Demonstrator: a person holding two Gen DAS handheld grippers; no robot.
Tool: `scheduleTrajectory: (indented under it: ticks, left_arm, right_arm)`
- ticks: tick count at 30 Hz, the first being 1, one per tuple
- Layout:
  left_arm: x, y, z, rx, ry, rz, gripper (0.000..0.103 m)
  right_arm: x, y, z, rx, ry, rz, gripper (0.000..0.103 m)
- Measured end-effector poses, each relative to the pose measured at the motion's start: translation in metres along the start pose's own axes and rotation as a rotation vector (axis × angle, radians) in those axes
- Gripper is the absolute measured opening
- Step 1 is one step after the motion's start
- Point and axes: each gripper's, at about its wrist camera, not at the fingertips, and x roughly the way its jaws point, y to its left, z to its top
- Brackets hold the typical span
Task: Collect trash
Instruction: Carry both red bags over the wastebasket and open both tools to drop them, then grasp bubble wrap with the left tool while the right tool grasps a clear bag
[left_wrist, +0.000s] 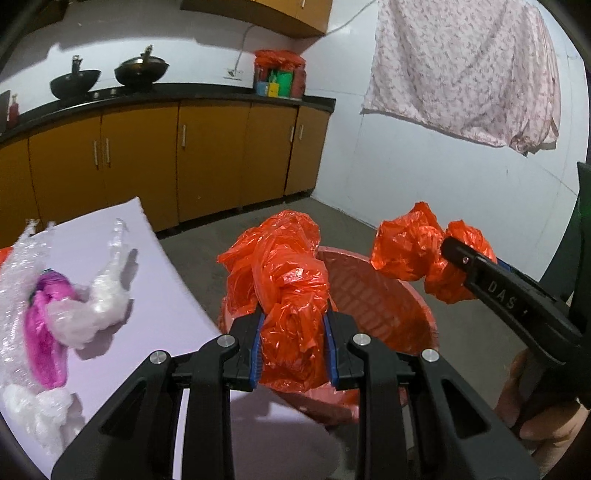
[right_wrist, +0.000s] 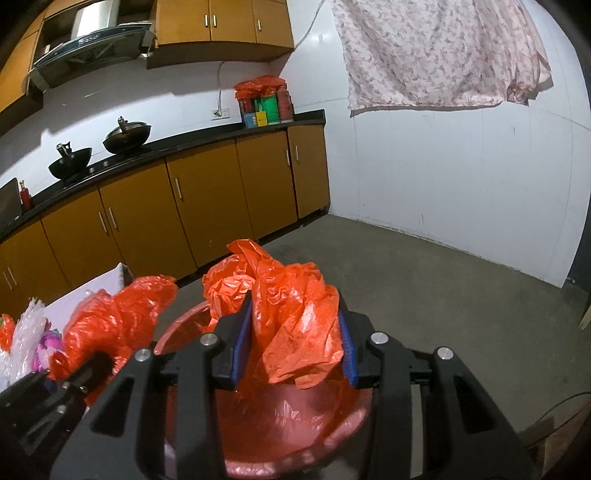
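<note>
A pink plastic bin (left_wrist: 373, 291) stands on the floor beside a table; it shows below in the right wrist view (right_wrist: 280, 417). An orange plastic bag (left_wrist: 288, 280) lines it, and both grippers hold its edges up. My left gripper (left_wrist: 293, 343) is shut on one bunch of the bag. My right gripper (right_wrist: 291, 343) is shut on another bunch (right_wrist: 295, 314), seen in the left wrist view (left_wrist: 413, 247) above the bin's far right rim. Trash lies on the table: bubble wrap (left_wrist: 22, 280), a purple wrapper (left_wrist: 48, 325) and clear plastic (left_wrist: 107, 299).
The white table (left_wrist: 155, 295) is left of the bin. Brown kitchen cabinets (left_wrist: 184, 158) with a black counter and two woks (left_wrist: 140, 70) line the back wall. A floral cloth (left_wrist: 465, 70) hangs on the right wall. Grey concrete floor (right_wrist: 461, 295) lies around the bin.
</note>
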Motion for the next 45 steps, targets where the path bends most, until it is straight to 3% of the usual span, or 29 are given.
scheduleTrajectory:
  ticks: [5,7,12,22,26,32,45]
  left_arm:
    - [0.013,0.0,-0.002,0.013,0.03,-0.018,0.026]
    - [0.017,0.003,-0.003,0.014,0.048,-0.031,0.028]
    - [0.02,0.007,-0.004,0.012,0.068,-0.023,0.043]
    - [-0.005,0.024,-0.01,-0.02,0.049,0.04,0.055]
    - [-0.027,0.03,-0.015,-0.025,0.018,0.092,0.061]
    - [-0.066,0.047,-0.023,-0.042,-0.025,0.228,0.068]
    - [-0.143,0.153,-0.061,-0.233,-0.062,0.557,0.069]
  right_arm:
    - [0.019,-0.006,0.003,0.028,0.017,0.001,0.041]
    - [0.024,-0.005,0.004,0.039,0.02,0.01,0.046]
    - [0.027,-0.011,0.009,0.047,0.002,0.023,0.062]
    - [0.019,-0.023,-0.002,0.057,0.017,0.001,0.063]
    - [0.01,-0.018,-0.004,0.06,0.017,0.025,0.065]
    - [-0.007,0.005,-0.015,0.042,0.033,0.099,0.066]
    - [-0.027,0.107,-0.039,-0.099,0.111,0.318,0.066]
